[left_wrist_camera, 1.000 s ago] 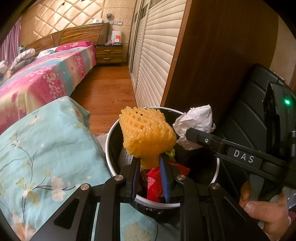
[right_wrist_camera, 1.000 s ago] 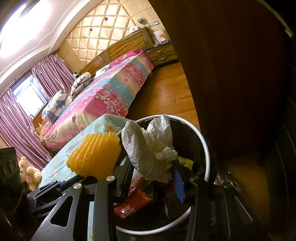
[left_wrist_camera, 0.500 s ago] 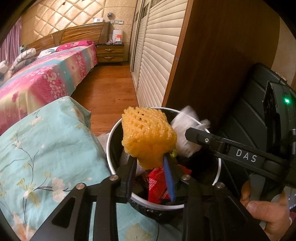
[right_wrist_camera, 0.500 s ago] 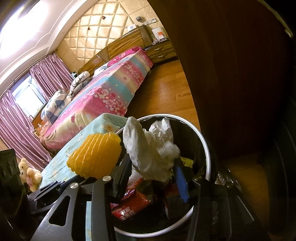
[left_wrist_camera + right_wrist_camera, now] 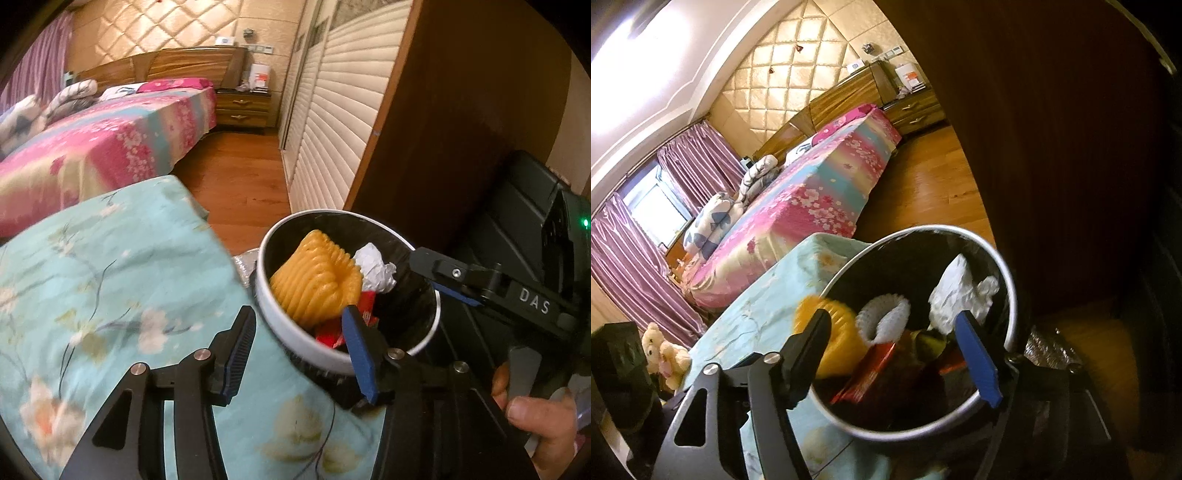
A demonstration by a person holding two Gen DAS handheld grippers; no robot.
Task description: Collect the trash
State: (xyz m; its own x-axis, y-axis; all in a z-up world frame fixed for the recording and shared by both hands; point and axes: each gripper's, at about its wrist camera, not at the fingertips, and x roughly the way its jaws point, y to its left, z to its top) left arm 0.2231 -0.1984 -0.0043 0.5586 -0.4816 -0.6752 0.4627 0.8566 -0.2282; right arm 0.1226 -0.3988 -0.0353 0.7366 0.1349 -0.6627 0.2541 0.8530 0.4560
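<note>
A round bin with a pale rim point(image 5: 266, 306) point(image 5: 1007, 280) holds the trash. Inside lie a yellow foam net point(image 5: 317, 277) point(image 5: 840, 332), a crumpled white paper point(image 5: 373, 268) point(image 5: 960, 295), a white foam ring point(image 5: 882, 317) and red wrappers point(image 5: 332, 334) point(image 5: 868, 373). My left gripper point(image 5: 299, 345) hangs at the bin's near left rim, its jaws opening with nothing pressed between them. My right gripper point(image 5: 897, 349) point(image 5: 448, 280) is over the bin, its jaws also opening and empty; the paper lies loose beyond them.
A teal floral cloth point(image 5: 110, 280) lies against the bin's left side. Behind the bin stands a dark wooden panel point(image 5: 443, 129) with louvred doors point(image 5: 332, 122). A pink bed point(image 5: 92, 155), wooden floor point(image 5: 240, 184), crinkled foil point(image 5: 1049, 347) and teddy bears point(image 5: 665, 354) are nearby. A hand point(image 5: 535, 417) holds the right gripper.
Both grippers went from shut to open. The yellow net dropped out of the left jaws into the bin, the white paper out of the right jaws. The left gripper drew back to the left.
</note>
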